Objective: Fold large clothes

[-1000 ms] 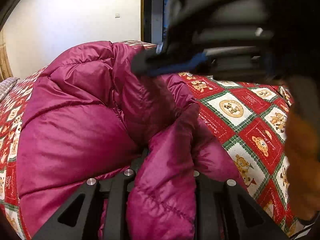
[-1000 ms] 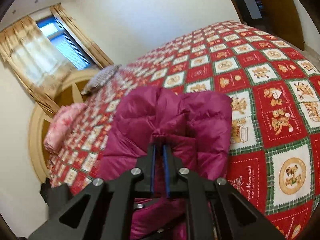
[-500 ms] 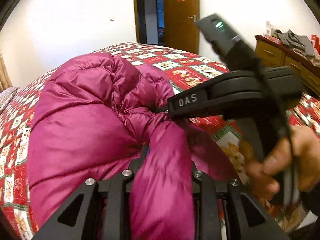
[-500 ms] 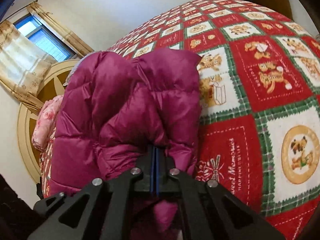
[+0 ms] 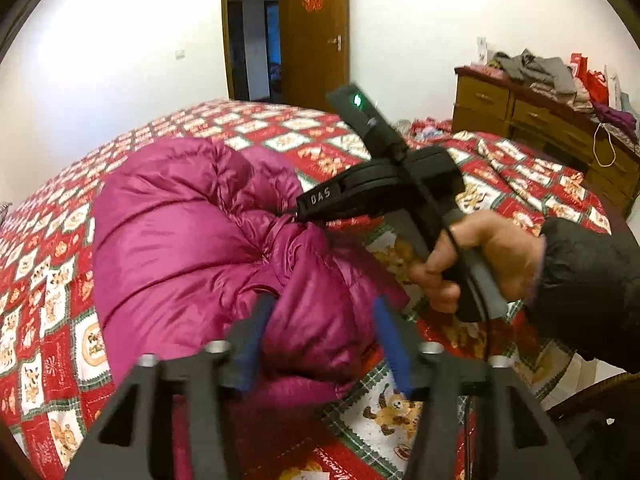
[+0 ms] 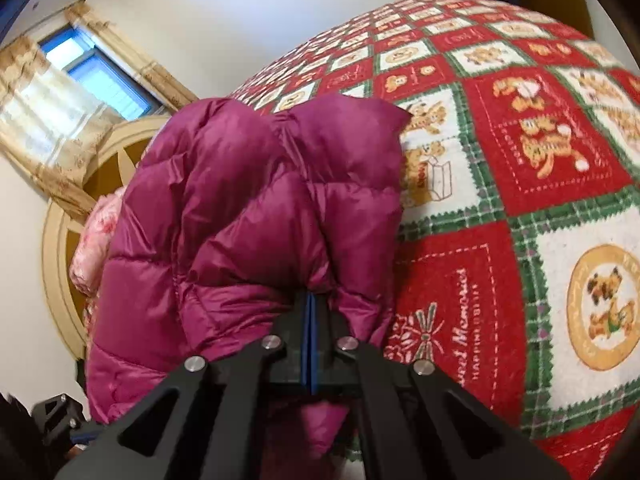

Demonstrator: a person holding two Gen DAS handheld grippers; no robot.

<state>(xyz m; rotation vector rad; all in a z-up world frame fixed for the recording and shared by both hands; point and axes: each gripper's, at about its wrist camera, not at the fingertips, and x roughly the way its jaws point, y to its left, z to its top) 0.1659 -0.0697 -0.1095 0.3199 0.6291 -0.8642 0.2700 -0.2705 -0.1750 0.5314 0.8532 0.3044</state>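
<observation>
A magenta puffy down jacket (image 5: 180, 240) lies bunched on the bed. My left gripper (image 5: 320, 320) is open, its blue-padded fingers (image 5: 252, 340) spread on either side of a jacket fold, no longer gripping it. My right gripper (image 6: 310, 304) is shut on a pinch of the jacket (image 6: 248, 208) near its edge. In the left wrist view the right gripper (image 5: 298, 214) comes in from the right, held by a hand (image 5: 480, 260), its tip buried in the fabric.
The bed carries a red, green and white teddy-bear quilt (image 5: 400, 408) (image 6: 520, 160). A wooden dresser (image 5: 540, 128) piled with clothes stands at the right. An open door (image 5: 280, 32) is behind. A pink pillow (image 6: 92, 248) and round headboard (image 6: 60, 240) are at the left.
My left gripper has opened and let go of the jacket fold, pulling back a little. My right gripper stays shut on the jacket and has lowered it toward the quilt.
</observation>
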